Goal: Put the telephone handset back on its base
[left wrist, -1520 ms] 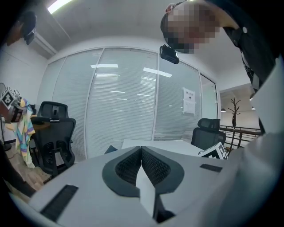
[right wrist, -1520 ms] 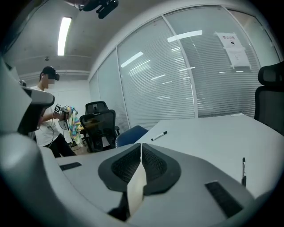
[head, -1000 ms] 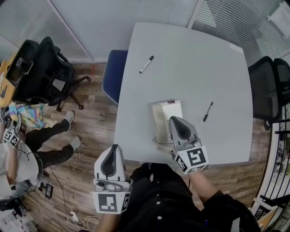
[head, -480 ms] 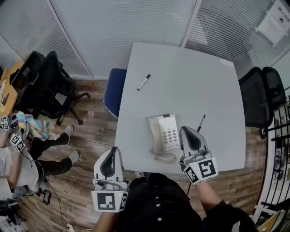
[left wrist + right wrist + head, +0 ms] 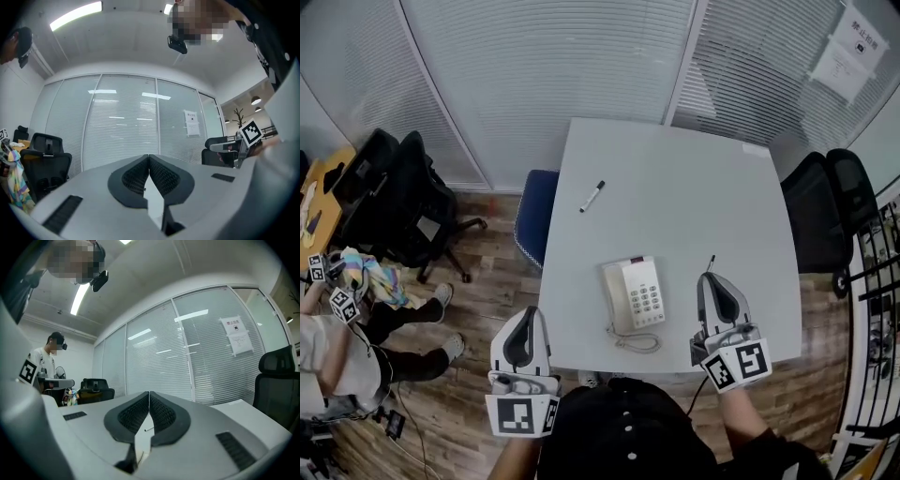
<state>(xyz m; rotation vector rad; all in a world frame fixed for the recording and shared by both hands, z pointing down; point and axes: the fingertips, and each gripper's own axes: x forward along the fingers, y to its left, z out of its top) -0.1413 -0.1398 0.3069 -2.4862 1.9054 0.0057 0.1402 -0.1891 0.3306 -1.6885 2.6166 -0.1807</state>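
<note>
We're in a glass-walled office, blinds down all round, wood floor underfoot, and a pale square counter (image 5: 675, 187) fills the middle of the head view. The telephone base (image 5: 645, 292) sits at the counter's six o'clock, close to the near edge, keypad up. And there's the handset (image 5: 616, 298), lying flat along the nine o'clock side of the base, lined up in its cradle as far as this height lets us judge. Its coiled cord (image 5: 636, 339) loops loosely at the phone's six o'clock. The right gripper (image 5: 712, 278) hangs at the phone's three o'clock, apart from it, its fingers pressed together with nothing between them, and the right gripper view looks out level at the blinds. The left gripper (image 5: 528, 314) is off at the phone's eight o'clock, beyond the counter edge over the floor, fingers likewise shut tight and empty. One marker pen (image 5: 592, 196) rests at the phone's eleven o'clock, well apart; a second one (image 5: 710, 263) just peeks out beyond the right gripper's tip. A blue chair (image 5: 532, 211) is tucked in at the counter's nine o'clock side. So where does the job stand? It reads as done: handset home, both tools clear. All that looks left is confirming it's seated fully, which the pictures can't settle.
</note>
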